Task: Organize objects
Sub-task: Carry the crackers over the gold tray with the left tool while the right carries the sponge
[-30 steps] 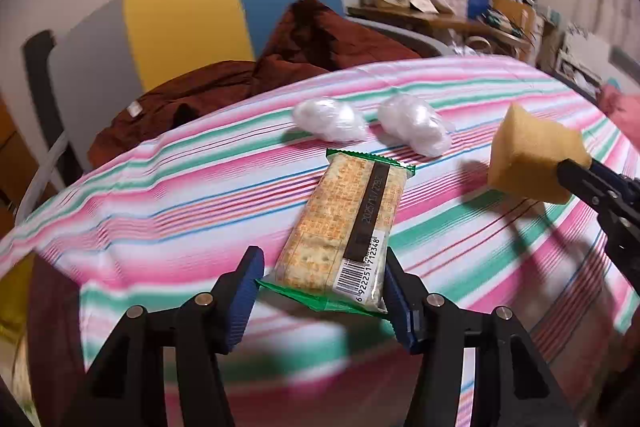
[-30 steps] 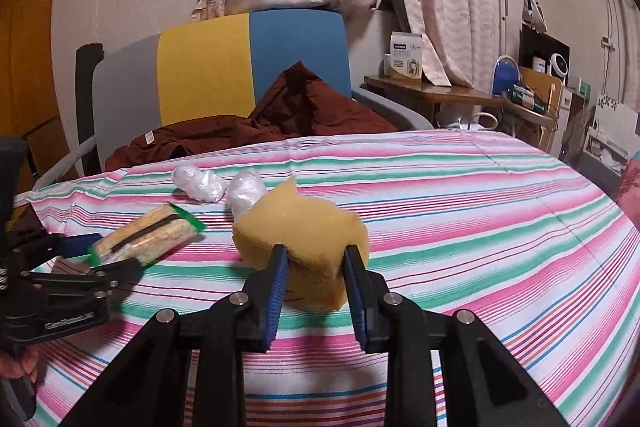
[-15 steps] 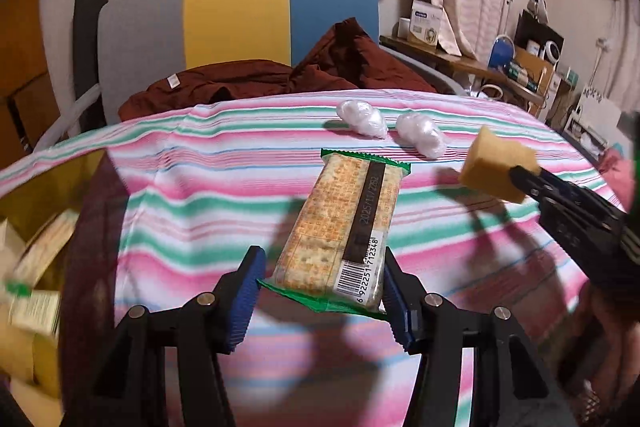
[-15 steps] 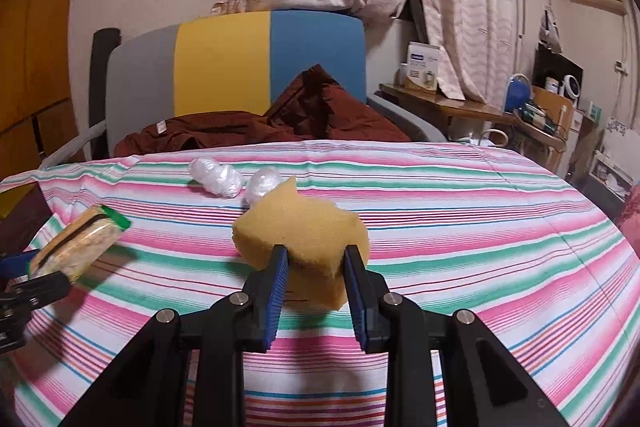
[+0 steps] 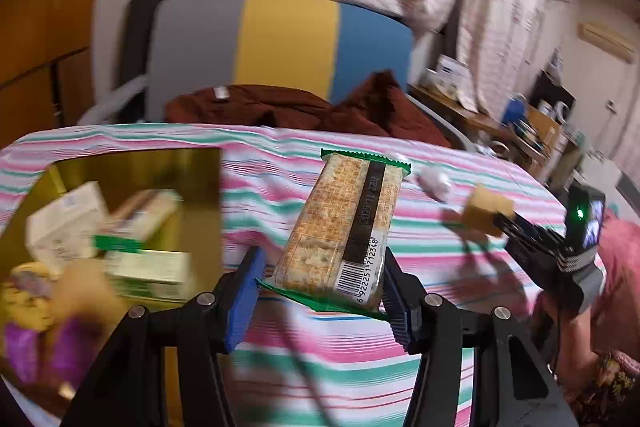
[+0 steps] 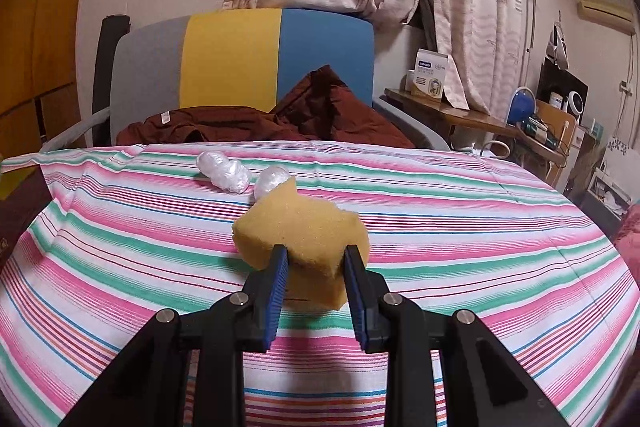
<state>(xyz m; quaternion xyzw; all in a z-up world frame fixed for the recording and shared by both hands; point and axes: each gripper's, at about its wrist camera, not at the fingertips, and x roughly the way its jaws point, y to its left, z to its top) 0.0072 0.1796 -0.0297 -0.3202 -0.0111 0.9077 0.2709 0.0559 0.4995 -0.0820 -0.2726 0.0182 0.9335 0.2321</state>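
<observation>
Currently left gripper point(image 5: 320, 291) clamps a clear-wrapped cracker pack with green ends point(image 5: 344, 227), held above the striped pink-green tablecloth point(image 5: 440, 307); yellow box of packets point(image 5: 132, 167) sits left of its fingers. Right gripper point(image 6: 314, 267) squeezes a yellow foam sponge point(image 6: 300, 227); two clear plastic wads point(image 6: 224, 171) just beyond.

the cracker packet point(image 5: 344, 227) clamped between my left fingers carries a barcode with the digits 6 92225 1 712348 along its near end, and a date stamp on its dark strip that starts 2025 11; the rest is too blurred to read. the print on the box point(image 6: 430, 77) by the curtain is too small to make out.
</observation>
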